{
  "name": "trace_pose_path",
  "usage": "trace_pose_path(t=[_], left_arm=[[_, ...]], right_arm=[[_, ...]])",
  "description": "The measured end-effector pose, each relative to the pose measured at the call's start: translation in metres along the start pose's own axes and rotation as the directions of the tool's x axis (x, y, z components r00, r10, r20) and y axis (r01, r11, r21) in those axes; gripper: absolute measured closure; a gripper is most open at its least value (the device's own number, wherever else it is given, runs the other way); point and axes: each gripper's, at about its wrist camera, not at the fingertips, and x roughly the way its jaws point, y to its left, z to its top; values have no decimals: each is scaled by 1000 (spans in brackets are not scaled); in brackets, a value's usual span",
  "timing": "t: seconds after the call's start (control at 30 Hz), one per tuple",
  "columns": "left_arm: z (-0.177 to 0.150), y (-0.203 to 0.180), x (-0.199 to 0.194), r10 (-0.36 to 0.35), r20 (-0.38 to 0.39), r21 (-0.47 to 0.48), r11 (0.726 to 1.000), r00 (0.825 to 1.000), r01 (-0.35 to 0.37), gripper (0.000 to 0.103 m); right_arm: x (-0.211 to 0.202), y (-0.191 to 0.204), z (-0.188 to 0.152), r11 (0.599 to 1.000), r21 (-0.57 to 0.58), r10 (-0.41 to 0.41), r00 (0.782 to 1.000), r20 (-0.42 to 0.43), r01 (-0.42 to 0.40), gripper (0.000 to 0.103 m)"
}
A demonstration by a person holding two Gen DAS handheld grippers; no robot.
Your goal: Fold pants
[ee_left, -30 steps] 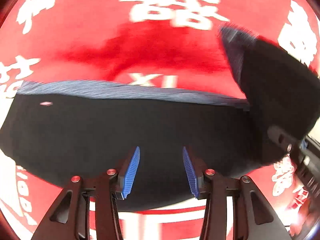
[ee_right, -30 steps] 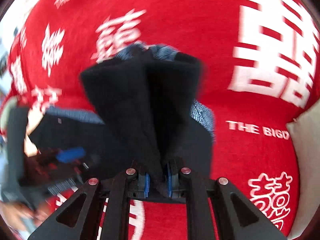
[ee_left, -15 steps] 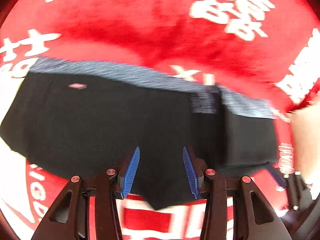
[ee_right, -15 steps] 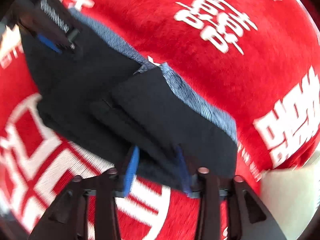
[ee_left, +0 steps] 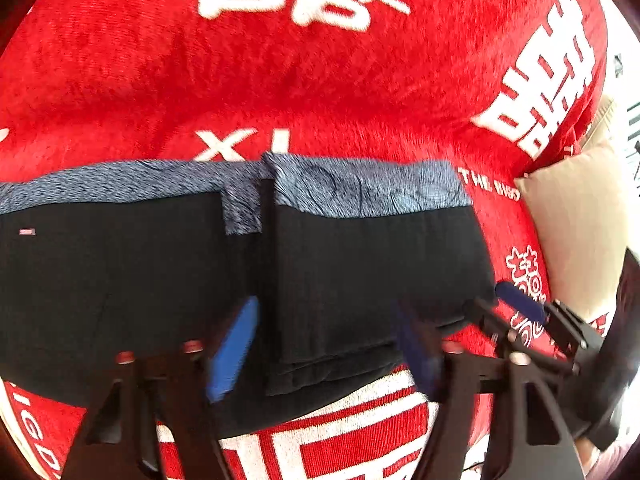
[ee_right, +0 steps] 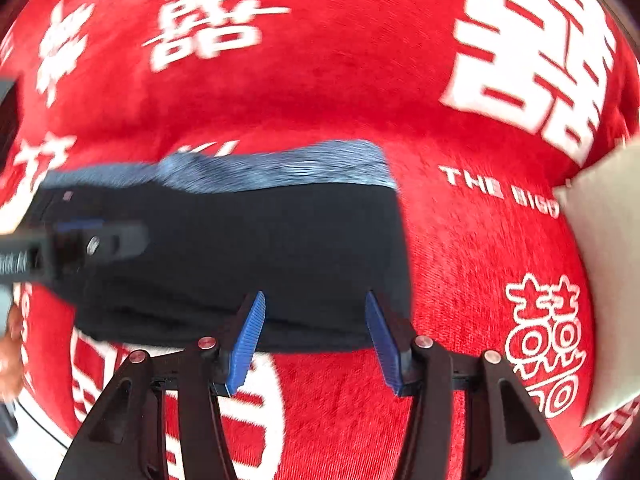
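The black pants (ee_left: 160, 280) with a blue-grey waistband (ee_left: 360, 188) lie flat on the red blanket, the right part folded over onto the left part. In the left wrist view my left gripper (ee_left: 324, 344) is open and empty over the pants' near edge. The right gripper shows there at the right (ee_left: 520, 312), beside the fold. In the right wrist view my right gripper (ee_right: 316, 336) is open and empty at the near edge of the folded pants (ee_right: 260, 248). The left gripper (ee_right: 72, 244) shows blurred at the left there.
The pants rest on a red plush blanket (ee_left: 320, 72) with white characters (ee_right: 536, 52). A beige cushion (ee_left: 576, 224) lies at the right edge, also seen in the right wrist view (ee_right: 608, 264).
My right gripper carried the pants' end over, laid it on the rest, let go and opened. The left gripper stayed open and shifted right over the fold.
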Motion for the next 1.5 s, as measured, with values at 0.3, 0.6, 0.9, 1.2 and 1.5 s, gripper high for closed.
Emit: trace_pose_path(t=[0.3, 0.6, 0.9, 1.2, 1.5], left_arm=[[-5, -8, -2, -40, -34, 8, 999, 999, 40, 99], [-40, 27, 10, -18, -31, -51, 999, 999, 17, 98], [-37, 19, -22, 66, 15, -65, 996, 998, -65, 35], [-5, -23, -44, 67, 119, 13, 998, 991, -69, 33], [21, -32, 25, 74, 57, -42, 997, 996, -72, 33]], right_arm=[[5, -25, 3, 996, 75, 55, 998, -24, -53, 61], [1, -3, -10, 996, 18, 88, 994, -61, -87, 61], [2, 5, -8, 993, -27, 117, 991, -68, -119, 61], [-11, -33, 26, 982, 87, 169, 985, -31, -165, 56], [27, -62, 77, 947, 227, 248, 967, -57, -229, 75]])
